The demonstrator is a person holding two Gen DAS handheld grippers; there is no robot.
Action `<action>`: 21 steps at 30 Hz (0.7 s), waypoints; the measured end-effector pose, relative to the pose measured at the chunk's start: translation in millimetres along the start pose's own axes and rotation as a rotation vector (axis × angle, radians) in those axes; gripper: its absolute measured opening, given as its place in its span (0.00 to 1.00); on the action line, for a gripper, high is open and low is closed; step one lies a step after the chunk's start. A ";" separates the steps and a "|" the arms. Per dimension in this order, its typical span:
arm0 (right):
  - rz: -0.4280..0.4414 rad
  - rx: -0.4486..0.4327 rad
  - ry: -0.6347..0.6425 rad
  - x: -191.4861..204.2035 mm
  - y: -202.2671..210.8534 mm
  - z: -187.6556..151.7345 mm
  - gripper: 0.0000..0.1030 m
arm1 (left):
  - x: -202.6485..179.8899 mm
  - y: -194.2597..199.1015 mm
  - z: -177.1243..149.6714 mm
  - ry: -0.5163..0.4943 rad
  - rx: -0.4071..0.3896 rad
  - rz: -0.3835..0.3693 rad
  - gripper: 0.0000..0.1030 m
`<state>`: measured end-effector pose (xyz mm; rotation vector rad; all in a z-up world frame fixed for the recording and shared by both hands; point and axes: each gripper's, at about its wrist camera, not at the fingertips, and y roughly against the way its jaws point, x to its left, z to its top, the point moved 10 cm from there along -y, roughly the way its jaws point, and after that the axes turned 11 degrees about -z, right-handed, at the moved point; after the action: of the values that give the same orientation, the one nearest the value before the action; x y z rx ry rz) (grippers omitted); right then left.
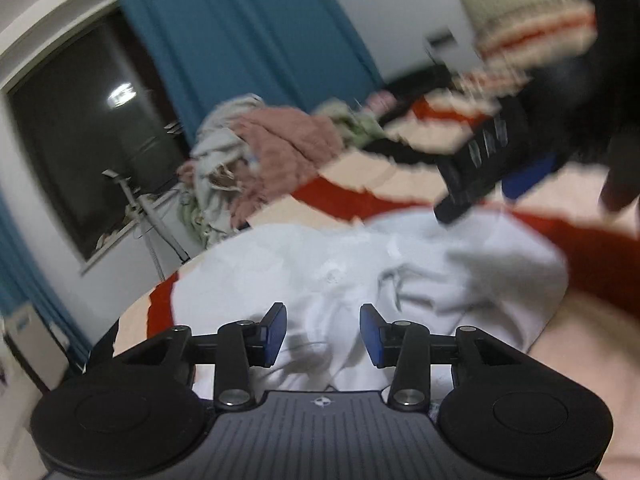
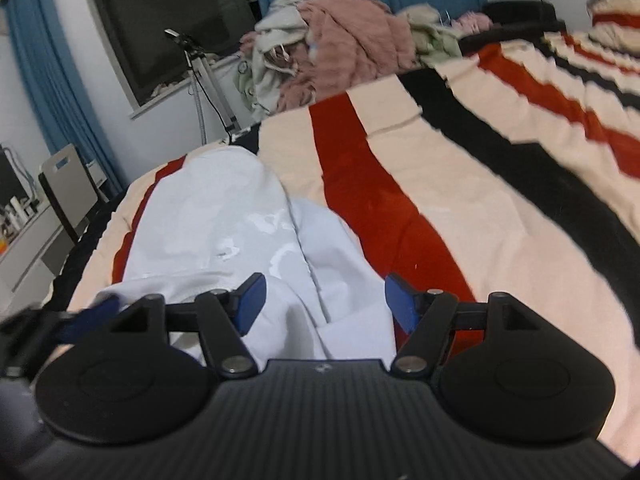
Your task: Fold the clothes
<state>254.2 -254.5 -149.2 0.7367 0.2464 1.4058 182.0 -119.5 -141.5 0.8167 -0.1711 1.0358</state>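
Near the front-left corner of the striped blanket (image 2: 460,208), by its near edge, a white garment (image 2: 224,232) lies bunched and part-folded, with a heap of unfolded clothes (image 2: 332,44) well apart at the far edge. Judging by this, one fold is being set down and smoothed. The left gripper (image 1: 323,330) hovers over the white cloth, jaws spread, nothing pinched. The right gripper (image 2: 322,300) hangs above the garment's right-hand border, jaws wider apart and empty. The next move seems to call for picking a free edge and closing on it.
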 end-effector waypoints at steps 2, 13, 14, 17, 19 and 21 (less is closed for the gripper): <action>0.007 0.004 0.006 1.3 -3.8 -2.0 0.66 | -3.2 -18.0 -7.9 -0.052 0.050 0.042 0.43; 0.085 -0.075 0.238 40.5 13.4 -16.5 0.66 | 54.0 27.8 4.3 0.168 -0.085 0.170 0.10; 0.083 -0.082 0.275 44.1 16.5 -19.5 0.66 | 59.9 38.8 6.6 0.214 -0.110 0.162 0.10; 0.079 -0.100 0.348 51.8 26.7 -25.6 0.65 | 73.6 73.8 13.2 0.324 -0.174 0.129 0.10; 0.038 -0.117 0.377 52.5 32.9 -27.2 0.65 | 79.1 94.0 16.0 0.361 -0.203 0.124 0.10; -0.018 -0.149 0.378 49.0 40.1 -23.0 0.65 | 80.0 110.8 17.4 0.386 -0.221 0.111 0.10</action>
<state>217.9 -201.2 -129.9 0.3408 0.4358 1.5226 137.7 -47.7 -32.6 0.4002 -0.0003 1.2350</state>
